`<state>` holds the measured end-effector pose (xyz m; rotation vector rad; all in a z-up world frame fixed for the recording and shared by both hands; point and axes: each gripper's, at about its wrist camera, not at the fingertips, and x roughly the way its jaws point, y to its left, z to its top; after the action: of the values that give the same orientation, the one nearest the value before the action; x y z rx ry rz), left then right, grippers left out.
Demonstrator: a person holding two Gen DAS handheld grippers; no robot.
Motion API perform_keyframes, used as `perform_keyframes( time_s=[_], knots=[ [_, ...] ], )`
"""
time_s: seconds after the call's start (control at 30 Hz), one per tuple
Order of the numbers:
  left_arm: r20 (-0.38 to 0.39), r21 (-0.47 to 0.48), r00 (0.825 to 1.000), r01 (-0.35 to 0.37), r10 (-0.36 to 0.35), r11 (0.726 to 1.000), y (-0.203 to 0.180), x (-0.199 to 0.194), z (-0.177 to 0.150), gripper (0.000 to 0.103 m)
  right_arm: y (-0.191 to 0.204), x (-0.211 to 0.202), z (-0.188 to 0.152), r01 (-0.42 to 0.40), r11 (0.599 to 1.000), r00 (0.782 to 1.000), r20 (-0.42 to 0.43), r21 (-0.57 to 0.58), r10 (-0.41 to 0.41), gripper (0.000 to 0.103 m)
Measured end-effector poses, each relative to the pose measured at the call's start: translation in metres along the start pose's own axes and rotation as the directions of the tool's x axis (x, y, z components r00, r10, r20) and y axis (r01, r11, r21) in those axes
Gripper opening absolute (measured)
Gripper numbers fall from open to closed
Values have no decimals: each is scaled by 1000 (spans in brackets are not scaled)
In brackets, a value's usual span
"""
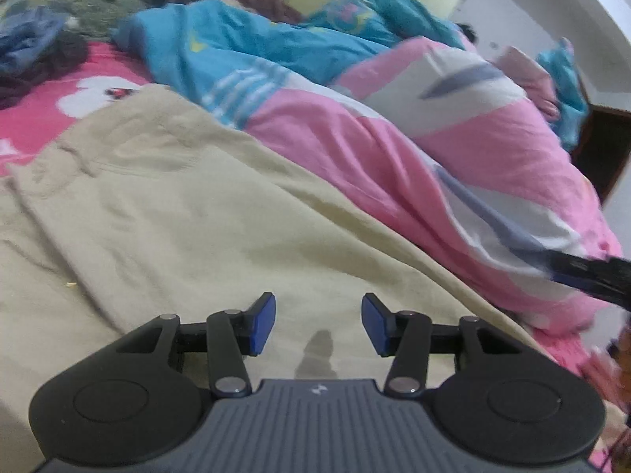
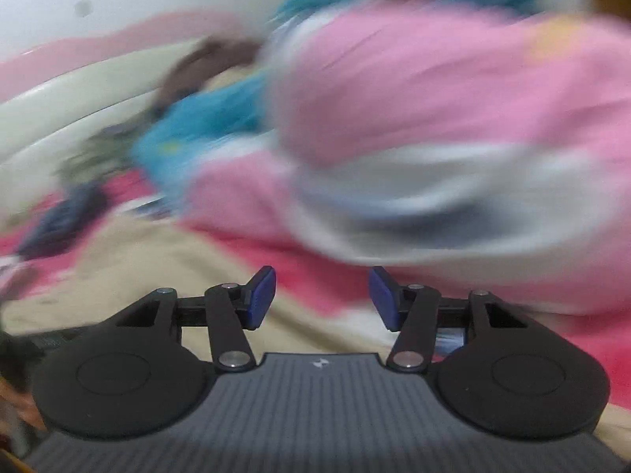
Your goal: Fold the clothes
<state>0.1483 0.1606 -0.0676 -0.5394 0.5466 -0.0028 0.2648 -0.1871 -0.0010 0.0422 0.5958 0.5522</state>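
Observation:
A beige garment (image 1: 189, 213) lies spread over the bed and fills the left and middle of the left wrist view. My left gripper (image 1: 318, 323) hovers just above its near part, open, with nothing between the blue pads. A dark blurred streak at the right edge is the right gripper (image 1: 587, 272). The right wrist view is smeared by motion. In it my right gripper (image 2: 321, 297) stands open over the edge of the beige garment (image 2: 157, 272) and the red-pink sheet (image 2: 311, 276), holding nothing.
A bulky pink, white and grey quilt (image 1: 453, 149) lies along the right of the garment, with a blue quilt (image 1: 244, 51) behind it. Dark blue and dark clothes (image 1: 31, 47) are heaped at the far left on the red-pink sheet (image 1: 47, 94). A wall rises behind the bed.

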Motion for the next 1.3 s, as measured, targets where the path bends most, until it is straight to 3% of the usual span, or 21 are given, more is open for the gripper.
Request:
perform_keyframes(
  time_s=[0.13,0.23,0.3,0.43,0.53,0.6,0.7,0.83,1.03,1.3],
  knots=[
    [27,-61,999,-23,25,998,15,-5,7,50,11,112,39,-132,991,982,-138,14,133,52],
    [27,-84,998,-54,57,995,23,-3,9,49,17,166,48,-188,982,958,-217,14,186,49],
    [31,-87,998,-52,55,995,25,-4,11,49,40,165,34,-219,973,947,-256,-74,194,44],
    [42,-85,997,-64,68,994,23,-3,10,50,73,162,4,-199,940,953,-279,-277,119,35],
    [50,-70,996,-77,80,995,21,-2,8,50,80,153,2,-186,924,964,-244,-333,106,35],
    [54,-73,995,-77,81,994,22,-3,8,50,76,145,13,-197,931,972,-189,-309,142,37],
    [59,-86,995,-79,84,993,24,-2,8,50,55,149,35,-207,961,973,-138,-182,184,46],
    [60,-93,995,-77,83,993,26,-2,9,50,26,180,41,-208,978,959,-194,7,205,46],
    [59,-97,995,-76,82,992,27,0,8,50,33,191,19,-254,967,932,-272,-24,239,45],
    [58,-92,994,-83,89,992,27,1,8,50,48,189,15,-257,957,930,-305,-137,206,45]
  ],
)
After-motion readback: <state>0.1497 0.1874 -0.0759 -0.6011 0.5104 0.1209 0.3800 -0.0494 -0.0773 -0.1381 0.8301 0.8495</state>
